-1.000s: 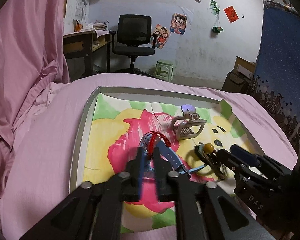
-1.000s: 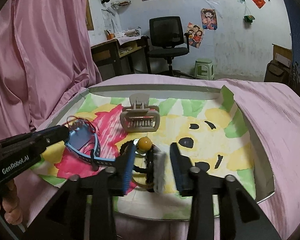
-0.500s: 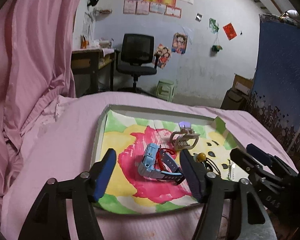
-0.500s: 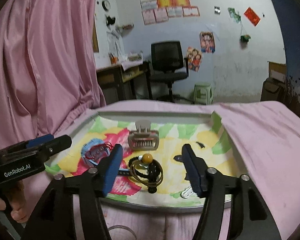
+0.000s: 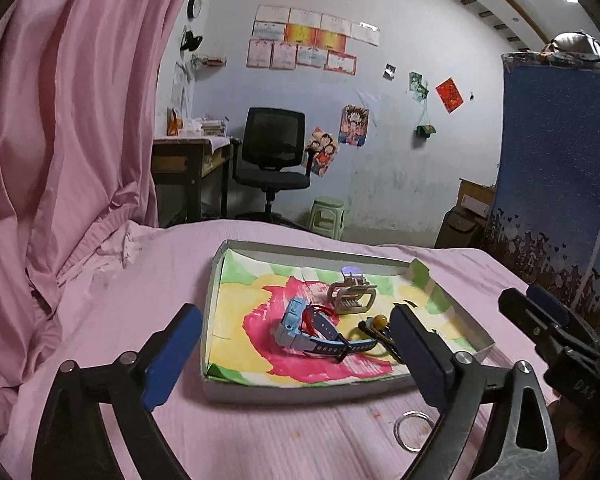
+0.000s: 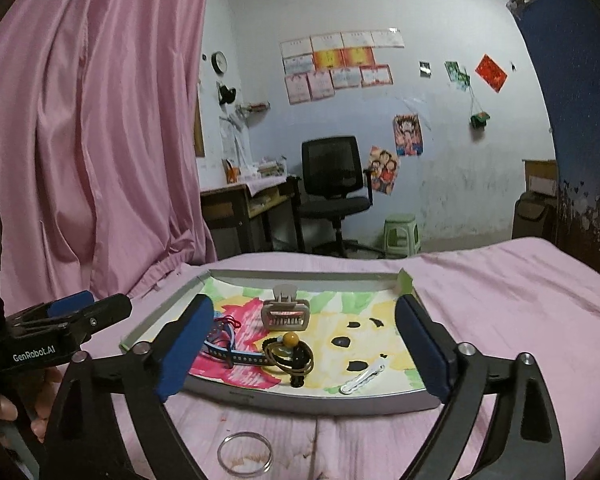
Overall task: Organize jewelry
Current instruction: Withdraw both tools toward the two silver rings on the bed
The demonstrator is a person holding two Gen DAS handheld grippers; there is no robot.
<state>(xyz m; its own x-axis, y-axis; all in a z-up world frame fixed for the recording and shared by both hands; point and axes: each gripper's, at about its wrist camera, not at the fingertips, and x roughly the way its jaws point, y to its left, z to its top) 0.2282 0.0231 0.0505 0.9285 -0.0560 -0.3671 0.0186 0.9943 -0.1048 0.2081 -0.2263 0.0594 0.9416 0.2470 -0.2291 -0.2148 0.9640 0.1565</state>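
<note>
A shallow tray (image 5: 211, 389) (image 6: 300, 402) with a colourful painted lining lies on the pink bedspread. Inside it lie a blue watch (image 5: 300, 326) (image 6: 226, 350) with a red cord, a beige claw hair clip (image 5: 352, 298) (image 6: 286, 316), dark hair ties with an amber bead (image 5: 376, 326) (image 6: 290, 350) and a white hair pin (image 6: 362, 378). A clear bangle (image 5: 414, 430) (image 6: 245, 452) rests on the bedspread in front of the tray. My left gripper (image 5: 296, 358) and right gripper (image 6: 304, 356) both hover open and empty, back from the tray's near edge.
Pink curtains (image 5: 60, 140) (image 6: 92, 140) hang on the left. Beyond the bed stand a desk (image 5: 188, 160), a black office chair (image 5: 274, 160) (image 6: 332, 184) and a green stool (image 5: 328, 218). A blue patterned hanging (image 5: 556, 200) borders the right. A hand (image 6: 4, 408) holds the left gripper.
Both grippers have opened and pulled back and up from the tray. The left let go of the red cord by the watch; the right let go of the hair ties.
</note>
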